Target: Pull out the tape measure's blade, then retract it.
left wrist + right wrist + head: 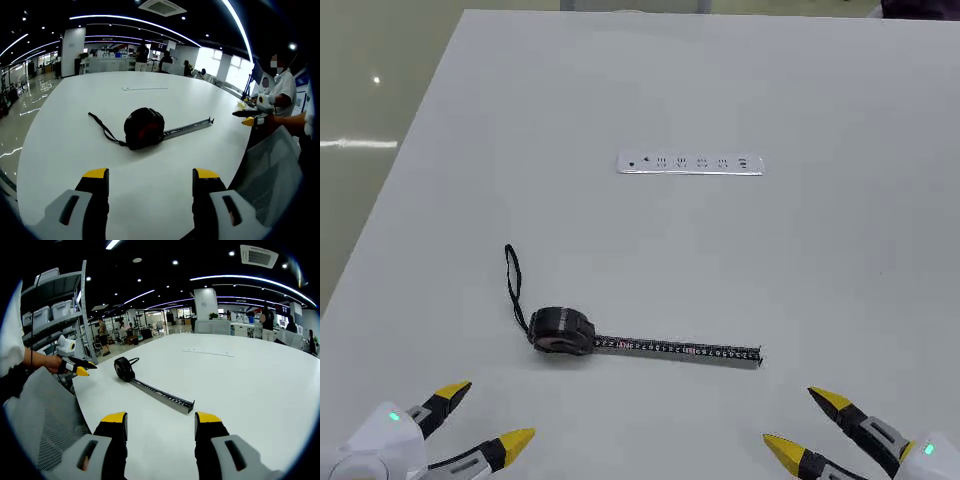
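A black tape measure lies on the white table, with its blade pulled out to the right and a black wrist strap trailing up and to the left. My left gripper stands open near the front left edge, short of the case. My right gripper stands open at the front right, below the blade's end hook. The blade runs from the case towards my right gripper. Nothing is between the jaws of either gripper.
A white power strip lies flat farther back on the table. The other gripper shows at the right, in a person's hand. Metal shelving with bins stands beyond the table's left side. People stand far off in the room.
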`<state>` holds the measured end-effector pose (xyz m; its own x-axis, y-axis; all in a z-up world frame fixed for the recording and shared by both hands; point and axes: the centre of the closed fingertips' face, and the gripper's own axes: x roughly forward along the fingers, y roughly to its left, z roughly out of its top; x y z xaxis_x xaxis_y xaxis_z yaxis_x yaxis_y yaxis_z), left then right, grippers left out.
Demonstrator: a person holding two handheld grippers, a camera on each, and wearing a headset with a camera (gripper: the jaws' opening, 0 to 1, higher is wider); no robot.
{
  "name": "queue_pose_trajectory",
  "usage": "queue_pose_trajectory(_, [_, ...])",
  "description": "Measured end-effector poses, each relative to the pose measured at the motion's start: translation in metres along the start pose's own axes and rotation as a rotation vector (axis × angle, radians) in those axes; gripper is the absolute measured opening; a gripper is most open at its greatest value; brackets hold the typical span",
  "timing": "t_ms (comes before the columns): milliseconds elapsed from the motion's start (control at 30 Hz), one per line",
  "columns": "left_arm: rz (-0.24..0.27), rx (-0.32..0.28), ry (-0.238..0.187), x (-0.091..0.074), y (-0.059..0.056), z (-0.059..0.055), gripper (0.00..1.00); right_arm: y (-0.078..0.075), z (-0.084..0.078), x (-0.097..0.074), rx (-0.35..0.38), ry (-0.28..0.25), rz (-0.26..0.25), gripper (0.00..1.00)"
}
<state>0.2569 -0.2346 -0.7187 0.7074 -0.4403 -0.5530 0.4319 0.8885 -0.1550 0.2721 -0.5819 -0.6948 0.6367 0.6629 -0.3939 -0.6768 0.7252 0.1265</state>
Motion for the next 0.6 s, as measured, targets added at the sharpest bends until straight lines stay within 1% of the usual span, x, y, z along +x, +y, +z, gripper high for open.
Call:
queue_pose_trajectory(267, [0.004,-0.003,0.007,0.01,-0.004,0.006,0.66,-0.002,0.003,0.004,-0.007,0.0,0.005,0.54])
queue_pose_trajectory(500, [0.013,-0.004,0.018,0.012,-0.002,0.009,0.66,-0.004,0.003,0.007,-0.011,-0.001,0.01,0.54])
queue_pose_trajectory(600, [0.014,-0.006,0.019,0.015,-0.003,0.012,0.66,-0.004,0.004,0.008,-0.013,-0.002,0.011,0.54])
